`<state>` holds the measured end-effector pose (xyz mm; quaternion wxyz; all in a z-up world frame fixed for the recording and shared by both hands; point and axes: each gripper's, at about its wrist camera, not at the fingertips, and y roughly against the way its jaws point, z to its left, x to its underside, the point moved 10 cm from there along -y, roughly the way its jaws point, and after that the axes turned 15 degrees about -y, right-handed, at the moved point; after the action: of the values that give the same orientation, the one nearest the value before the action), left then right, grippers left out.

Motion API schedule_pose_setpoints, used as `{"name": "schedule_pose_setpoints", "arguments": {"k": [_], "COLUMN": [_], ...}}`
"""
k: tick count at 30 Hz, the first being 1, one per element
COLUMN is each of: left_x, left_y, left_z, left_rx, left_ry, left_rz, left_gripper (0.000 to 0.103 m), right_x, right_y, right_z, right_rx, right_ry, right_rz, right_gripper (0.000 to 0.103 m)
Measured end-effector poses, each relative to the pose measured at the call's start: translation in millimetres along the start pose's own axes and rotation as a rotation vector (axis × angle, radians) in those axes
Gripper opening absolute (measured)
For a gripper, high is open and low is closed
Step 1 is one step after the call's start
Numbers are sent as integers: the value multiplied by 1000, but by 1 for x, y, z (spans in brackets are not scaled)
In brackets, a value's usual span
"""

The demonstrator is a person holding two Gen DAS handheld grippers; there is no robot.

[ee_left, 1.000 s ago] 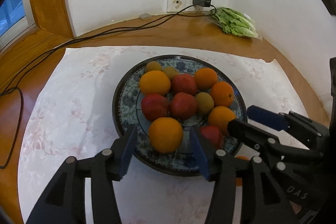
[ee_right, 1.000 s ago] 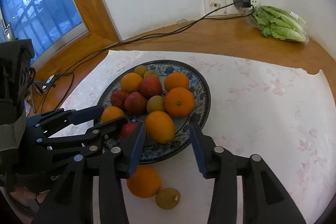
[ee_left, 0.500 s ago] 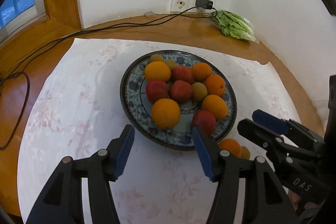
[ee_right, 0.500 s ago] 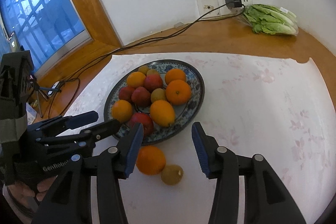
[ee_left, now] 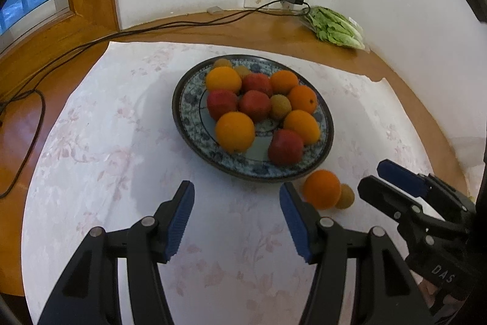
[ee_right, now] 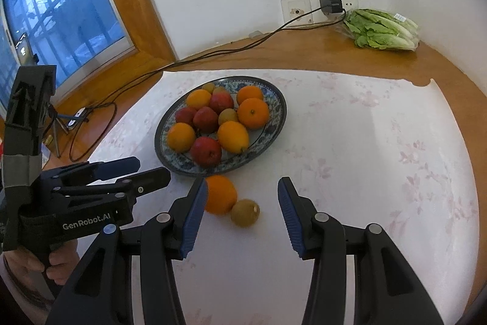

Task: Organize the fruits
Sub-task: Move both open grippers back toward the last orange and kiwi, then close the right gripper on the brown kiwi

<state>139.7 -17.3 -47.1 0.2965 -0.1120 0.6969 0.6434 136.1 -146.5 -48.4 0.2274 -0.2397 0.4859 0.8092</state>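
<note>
Hovering over the floral cloth [ee_left: 100,142], left claw [ee_left: 234,218] stood released, jaws having just been widening, nothing between them; right claw [ee_right: 240,212] also released, empty, black plastic with ribbed blue pads [ee_right: 287,217]; round glossy patterned plate [ee_right: 274,118] held smooth oranges, red fruits, small brownish ones; loose orange [ee_right: 220,194] touching a small brown fruit [ee_right: 245,212] on the cloth beside the plate; "GenRobot.AI" readable, "DAS" cut off; bagged lettuce [ee_right: 380,31] label illegible; wooden tabletop [ee_left: 197,32].
</note>
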Motion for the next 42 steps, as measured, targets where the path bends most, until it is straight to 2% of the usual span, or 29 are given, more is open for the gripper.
{"name": "schedule_pose_setpoints", "arguments": {"k": [12,29,33,40,42], "left_x": [12,23,22,21,21], "left_y": [5,0,-1,1,0], "left_z": [-1,3,1,-4,-7], "left_rx": [1,1,1,0,5], "left_ry": [12,22,21,13,11], "left_rz": [6,29,32,30,34], "left_gripper": [62,62,62,62,62], "right_x": [18,28,29,30,31], "right_y": [3,-19,-24,-27,-28], "right_z": [-11,2,2,3,0], "right_rx": [19,12,11,-11,-11], "right_ry": [-29,35,48,57,50], "right_rz": [20,58,66,88,100], "right_gripper": [49,49,42,37,24]}}
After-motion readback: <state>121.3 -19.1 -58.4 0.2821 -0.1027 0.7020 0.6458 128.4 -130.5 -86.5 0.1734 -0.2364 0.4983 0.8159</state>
